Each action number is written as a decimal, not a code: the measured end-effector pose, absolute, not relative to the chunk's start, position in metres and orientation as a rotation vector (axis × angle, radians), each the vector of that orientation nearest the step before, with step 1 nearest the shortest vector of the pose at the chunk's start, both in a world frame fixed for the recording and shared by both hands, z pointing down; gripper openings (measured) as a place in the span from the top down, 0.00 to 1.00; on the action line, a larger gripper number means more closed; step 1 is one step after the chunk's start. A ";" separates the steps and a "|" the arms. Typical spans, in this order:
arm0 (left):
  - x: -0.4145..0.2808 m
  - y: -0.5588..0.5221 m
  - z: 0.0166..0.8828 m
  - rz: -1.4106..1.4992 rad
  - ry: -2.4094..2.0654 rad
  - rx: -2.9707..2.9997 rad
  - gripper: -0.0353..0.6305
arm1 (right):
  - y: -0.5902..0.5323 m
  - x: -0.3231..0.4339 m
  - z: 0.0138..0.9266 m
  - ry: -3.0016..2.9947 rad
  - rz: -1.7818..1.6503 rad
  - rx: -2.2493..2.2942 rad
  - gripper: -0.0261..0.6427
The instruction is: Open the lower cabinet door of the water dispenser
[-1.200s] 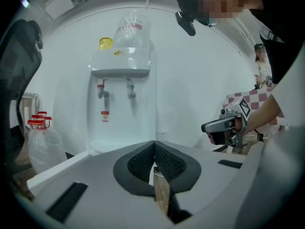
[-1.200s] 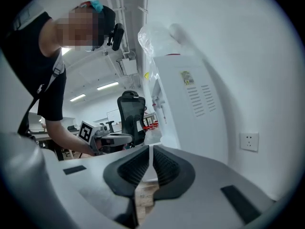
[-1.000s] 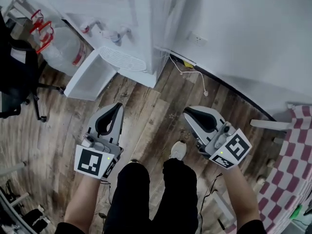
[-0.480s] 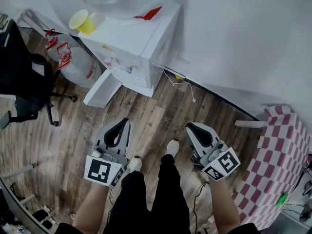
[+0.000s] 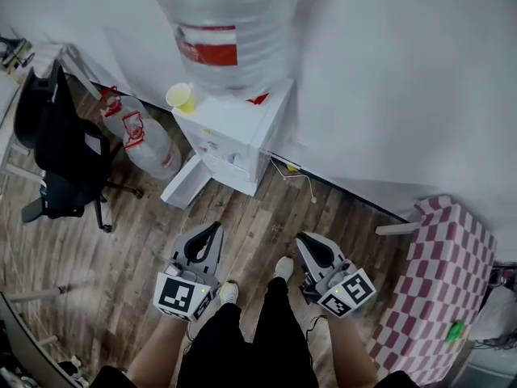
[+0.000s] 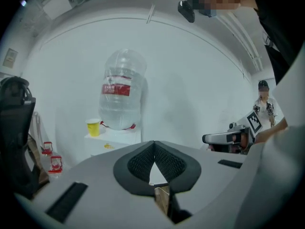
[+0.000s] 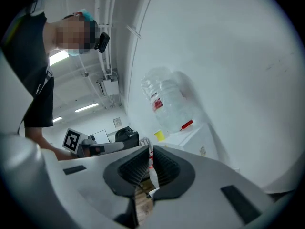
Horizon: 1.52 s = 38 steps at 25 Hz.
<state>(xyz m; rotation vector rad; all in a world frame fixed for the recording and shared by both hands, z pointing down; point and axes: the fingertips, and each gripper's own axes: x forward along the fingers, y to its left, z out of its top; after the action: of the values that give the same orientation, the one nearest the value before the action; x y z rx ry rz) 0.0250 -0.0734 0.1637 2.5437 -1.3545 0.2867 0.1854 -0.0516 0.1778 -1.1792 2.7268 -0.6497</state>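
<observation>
The white water dispenser (image 5: 234, 140) stands against the wall with a big clear bottle (image 5: 226, 31) on top and a yellow cup (image 5: 181, 97) beside it. Its lower cabinet door (image 5: 188, 183) hangs swung out to the left, over the wooden floor. My left gripper (image 5: 210, 231) is shut and empty, well short of the dispenser. My right gripper (image 5: 305, 241) has its jaws almost together, nothing between them. In the left gripper view the tips (image 6: 154, 142) meet below the bottle (image 6: 119, 92). The right gripper view shows its tips (image 7: 149, 149) and the bottle (image 7: 167, 101), tilted.
A black office chair (image 5: 56, 144) and spare water jugs (image 5: 141, 140) stand left of the dispenser. A power cable (image 5: 299, 172) runs along the wall base. A red-and-white checkered cloth (image 5: 440, 289) covers something at the right. The person's legs and shoes (image 5: 283, 267) are between the grippers.
Both grippers and the head camera have risen together, so the dispenser looks smaller and farther and its bottle has come into view. Neither gripper's jaws moved.
</observation>
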 end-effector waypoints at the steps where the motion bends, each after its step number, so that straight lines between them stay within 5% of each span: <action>1: 0.023 -0.071 0.154 0.278 -1.356 2.550 0.93 | -0.048 0.183 0.170 2.722 -0.643 -1.190 0.90; 15: -0.028 -0.014 0.079 0.158 -1.281 2.660 0.93 | 0.014 0.149 0.088 2.662 -0.489 -1.376 0.90; 38: -0.076 0.068 0.078 0.113 -1.372 2.562 0.93 | 0.098 0.110 0.060 2.689 -0.489 -1.300 0.90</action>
<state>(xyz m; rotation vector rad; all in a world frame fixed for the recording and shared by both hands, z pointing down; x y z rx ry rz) -0.0762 0.0678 0.0777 2.5623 -1.3720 0.1129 0.1103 0.0983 0.0599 -1.2998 2.6885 -0.4888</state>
